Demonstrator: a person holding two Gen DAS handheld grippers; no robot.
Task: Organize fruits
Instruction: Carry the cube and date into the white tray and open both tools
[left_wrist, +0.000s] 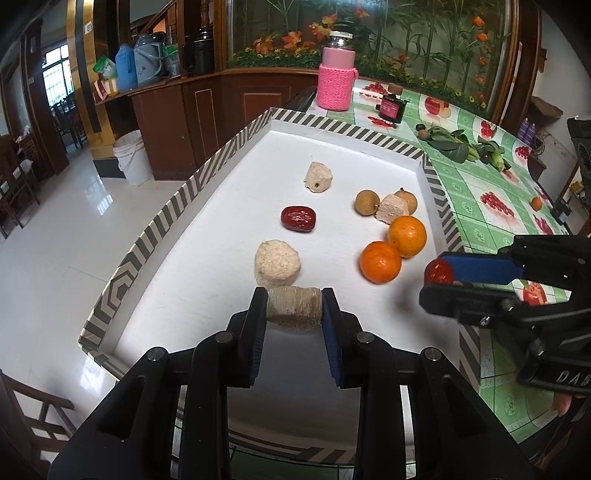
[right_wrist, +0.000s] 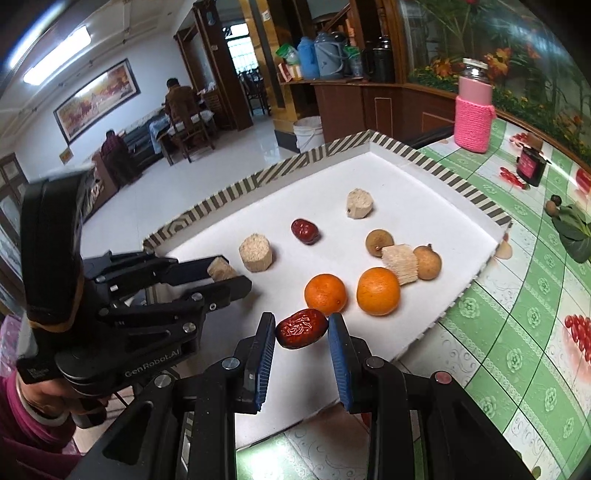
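Left wrist view: left gripper (left_wrist: 294, 309) clamped on a pale fibrous cylinder (left_wrist: 293, 308), long axis crosswise between the pads, held over the near end of the white tray (left_wrist: 236, 140). Right gripper (left_wrist: 439, 275) at the right edge, gripping a red date (left_wrist: 438, 272), only its rounded end visible here. Leafy greens (left_wrist: 448, 142) on the green tablecloth (left_wrist: 476, 184), mostly cut off in the other view.

Right wrist view alone: two people seated in the far room; whole held date (right_wrist: 301, 328) shown, wrinkled, long axis running pad to pad, slightly tilted up to the right, over the tray's near edge.

Lying on the tray: two oranges (left_wrist: 393, 251), touching; two longans (left_wrist: 367, 201); one loose date (left_wrist: 298, 219), long axis crosswise; three pale chunks (left_wrist: 277, 264), one wedged between the longans. Pink knitted bottle (left_wrist: 337, 79) beyond the tray.
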